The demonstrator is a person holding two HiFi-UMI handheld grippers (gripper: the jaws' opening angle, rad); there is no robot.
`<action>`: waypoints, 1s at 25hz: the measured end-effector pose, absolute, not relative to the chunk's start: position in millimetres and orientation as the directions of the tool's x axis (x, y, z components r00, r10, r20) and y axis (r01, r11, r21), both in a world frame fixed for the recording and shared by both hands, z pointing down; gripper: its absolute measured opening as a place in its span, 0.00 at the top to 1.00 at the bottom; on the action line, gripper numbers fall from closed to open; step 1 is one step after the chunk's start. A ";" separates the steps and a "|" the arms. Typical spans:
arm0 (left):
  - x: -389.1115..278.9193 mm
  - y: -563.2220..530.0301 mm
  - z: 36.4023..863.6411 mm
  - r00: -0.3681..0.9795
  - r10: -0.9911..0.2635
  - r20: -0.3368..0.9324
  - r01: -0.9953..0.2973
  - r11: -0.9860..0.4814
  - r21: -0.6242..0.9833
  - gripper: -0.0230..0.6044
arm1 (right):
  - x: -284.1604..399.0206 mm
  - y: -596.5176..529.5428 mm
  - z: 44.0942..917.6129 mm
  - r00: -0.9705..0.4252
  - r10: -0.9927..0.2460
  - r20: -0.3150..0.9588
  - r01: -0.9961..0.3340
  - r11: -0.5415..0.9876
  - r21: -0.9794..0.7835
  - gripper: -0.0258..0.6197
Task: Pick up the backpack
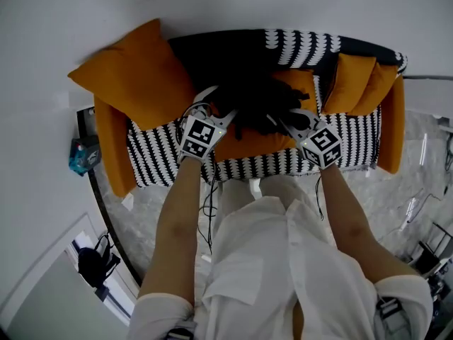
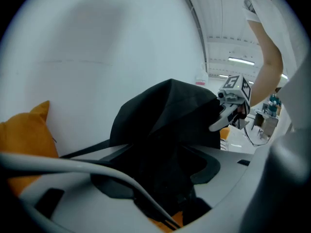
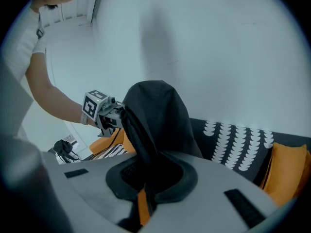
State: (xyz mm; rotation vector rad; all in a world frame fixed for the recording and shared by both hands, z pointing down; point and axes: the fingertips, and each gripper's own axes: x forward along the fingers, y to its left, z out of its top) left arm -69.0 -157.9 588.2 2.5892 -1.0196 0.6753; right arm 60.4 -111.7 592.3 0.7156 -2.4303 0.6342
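Black backpack [image 1: 258, 96] on striped sofa [image 1: 354, 142], left tongs [image 1: 225, 114] spread around its fabric, right tongs [image 1: 285, 122] pinching its strap.

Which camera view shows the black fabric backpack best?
The right gripper view: the black fabric backpack rises against the white wall, one part in the right gripper's shut jaws. The left gripper view shows its dark body between the left gripper's open jaws; the head view shows only a dark mass.
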 end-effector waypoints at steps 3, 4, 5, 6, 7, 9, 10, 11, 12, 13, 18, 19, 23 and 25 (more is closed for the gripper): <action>-64.5 -161.0 589.4 0.656 -0.546 0.521 -0.662 -0.748 0.049 0.50 | 57.8 -110.1 592.5 -0.721 -0.346 0.600 -0.592 0.757 -0.275 0.91; -62.9 -161.4 589.7 0.660 -0.538 0.524 -0.651 -0.758 0.043 0.50 | 57.4 -109.6 592.4 -0.721 -0.345 0.601 -0.591 0.758 -0.274 0.91; -60.9 -161.2 590.6 0.665 -0.526 0.530 -0.636 -0.771 0.034 0.50 | 57.4 -109.3 592.3 -0.721 -0.344 0.601 -0.590 0.759 -0.274 0.91; -58.3 -160.4 592.2 0.671 -0.510 0.538 -0.617 -0.786 0.025 0.50 | 57.4 -109.0 592.3 -0.721 -0.342 0.602 -0.589 0.760 -0.274 0.91; -55.6 -159.2 594.2 0.677 -0.491 0.548 -0.596 -0.803 0.016 0.50 | 57.4 -108.7 592.4 -0.722 -0.341 0.603 -0.588 0.762 -0.273 0.91; -51.5 -157.6 597.0 0.685 -0.462 0.563 -0.565 -0.825 0.010 0.50 | 57.2 -107.9 592.7 -0.721 -0.338 0.605 -0.585 0.764 -0.271 0.91; -50.7 -158.0 597.3 0.687 -0.455 0.566 -0.559 -0.829 0.013 0.50 | 57.4 -107.6 592.8 -0.721 -0.337 0.606 -0.585 0.764 -0.271 0.91; -50.4 -158.8 597.1 0.689 -0.452 0.567 -0.560 -0.828 0.020 0.50 | 57.6 -107.5 593.0 -0.720 -0.338 0.607 -0.586 0.764 -0.270 0.91; -50.2 -159.4 596.9 0.689 -0.450 0.568 -0.564 -0.825 0.030 0.50 | 57.9 -107.5 592.9 -0.719 -0.338 0.608 -0.587 0.763 -0.270 0.91; -49.7 -159.3 596.8 0.690 -0.448 0.568 -0.568 -0.822 0.041 0.51 | 58.1 -107.4 592.8 -0.717 -0.339 0.609 -0.588 0.762 -0.269 0.91; -45.7 -153.5 595.0 0.692 -0.452 0.563 -0.597 -0.797 0.093 0.64 | 58.1 -108.1 592.3 -0.711 -0.346 0.613 -0.600 0.753 -0.270 0.91; -44.4 -151.7 594.8 0.692 -0.453 0.562 -0.604 -0.790 0.107 0.68 | 58.3 -108.7 592.2 -0.709 -0.349 0.613 -0.604 0.750 -0.271 0.91; -42.3 -144.4 595.2 0.695 -0.453 0.559 -0.632 -0.754 0.176 0.79 | 60.0 -110.5 592.5 -0.702 -0.362 0.613 -0.620 0.735 -0.276 0.91; -41.7 -140.3 593.9 0.697 -0.454 0.556 -0.639 -0.745 0.192 0.81 | 61.0 -109.2 592.6 -0.701 -0.363 0.613 -0.623 0.730 -0.281 0.91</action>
